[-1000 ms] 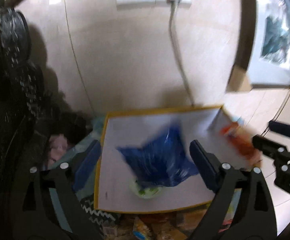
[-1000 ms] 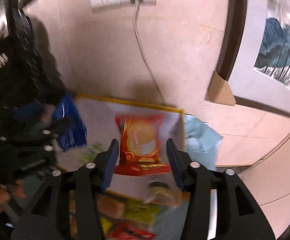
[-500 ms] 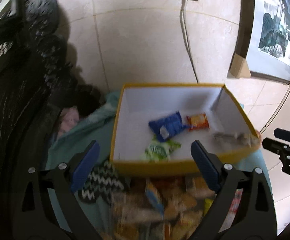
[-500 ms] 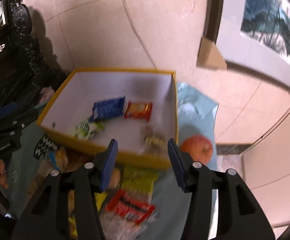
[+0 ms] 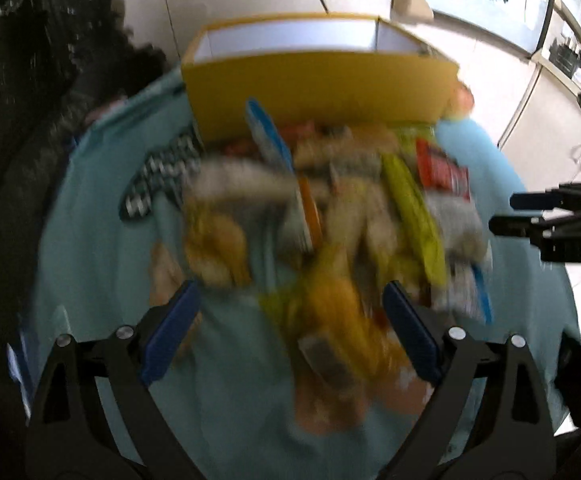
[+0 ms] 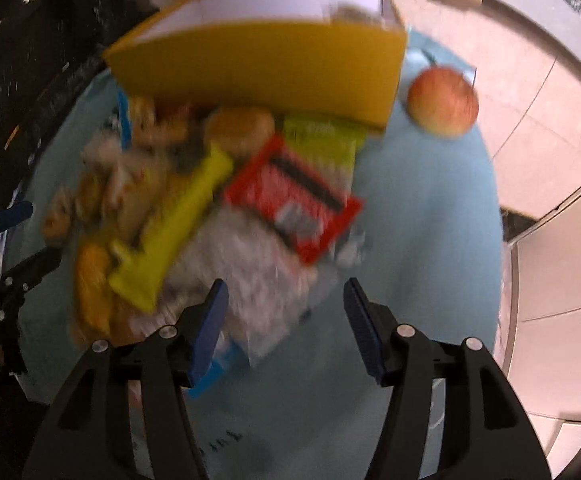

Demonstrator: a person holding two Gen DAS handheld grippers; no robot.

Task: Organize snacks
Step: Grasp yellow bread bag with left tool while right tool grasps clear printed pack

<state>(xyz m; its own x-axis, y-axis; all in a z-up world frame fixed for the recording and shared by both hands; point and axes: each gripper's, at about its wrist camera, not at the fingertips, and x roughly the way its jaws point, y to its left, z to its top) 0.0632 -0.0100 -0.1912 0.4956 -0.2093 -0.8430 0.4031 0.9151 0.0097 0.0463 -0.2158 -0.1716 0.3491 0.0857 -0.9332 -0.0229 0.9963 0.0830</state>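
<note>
Snacks [image 6: 194,208] in crinkled wrappers lie heaped and blurred on the table [image 6: 422,240] under a light-blue cloth, just in front of a rectangular yellow cardboard box [image 6: 266,68] with white inner walls; its contents cannot be made out. A flat red packet [image 6: 294,200] and long yellow-green packet [image 6: 174,228] top the heap. A round apple [image 6: 442,100] sits beside the box. Left gripper [image 5: 290,332] and right gripper [image 6: 286,320] hover with fingers wide, holding nothing.

Blurred snack pile [image 5: 330,232] on teal cloth [image 5: 102,240], touching, seemingly, yellow box [image 5: 318,92]
</note>
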